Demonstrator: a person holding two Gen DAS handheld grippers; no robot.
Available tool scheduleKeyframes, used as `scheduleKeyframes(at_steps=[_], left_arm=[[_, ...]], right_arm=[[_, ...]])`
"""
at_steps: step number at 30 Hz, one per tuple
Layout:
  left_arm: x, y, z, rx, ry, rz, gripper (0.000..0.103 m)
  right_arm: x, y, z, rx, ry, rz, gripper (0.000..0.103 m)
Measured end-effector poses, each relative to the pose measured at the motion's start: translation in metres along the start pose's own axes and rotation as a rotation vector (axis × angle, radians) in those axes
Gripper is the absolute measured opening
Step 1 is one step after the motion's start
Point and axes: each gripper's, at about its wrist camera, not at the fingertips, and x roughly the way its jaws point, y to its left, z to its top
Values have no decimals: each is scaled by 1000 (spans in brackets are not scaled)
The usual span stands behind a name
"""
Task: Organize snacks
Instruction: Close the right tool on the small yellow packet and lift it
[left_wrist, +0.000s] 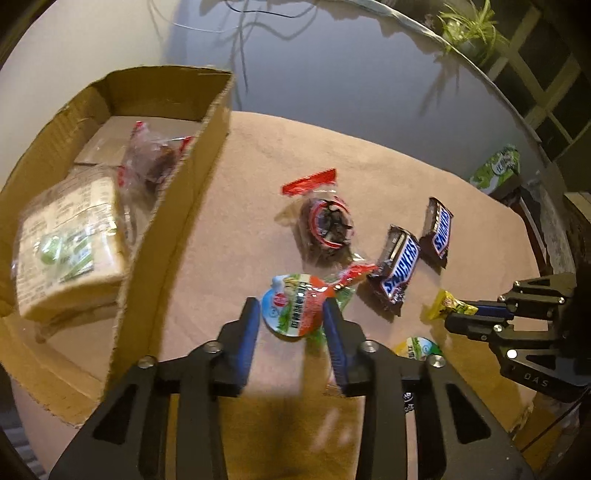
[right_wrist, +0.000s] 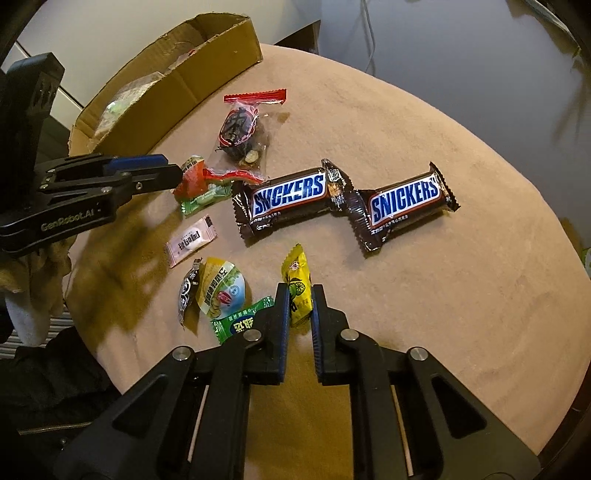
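While the left gripper (left_wrist: 291, 314) has its fingers closed on one red-and-green jelly cup (left_wrist: 295, 308) and the right gripper (right_wrist: 300, 301) pinches one yellow candy (right_wrist: 297, 286), both snacks sit low over the worktop (right_wrist: 443, 295). Two Snickers bars (right_wrist: 286, 197) lie side by side, touching at one end, beside one clear red-sealed packet (right_wrist: 242, 133). Two snack packs rest inside the one cardboard box (left_wrist: 177, 206).
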Motion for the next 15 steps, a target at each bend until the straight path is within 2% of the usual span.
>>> scheduleKeyframes(at_steps=[1,3,8,15], left_arm=[[3,-2,1,8,4,13,44],[12,-4,3,4,25,28,46],[23,-6,6,-7,42,39,46],[23,-4,6,-18,29,47,38]], right_arm=[[0,0,0,0,1,2,11],[3,-1,-1,-2,3,3,11],[6,-1,1,-7,6,-1,11],[7,-4,1,1,8,-10,11]])
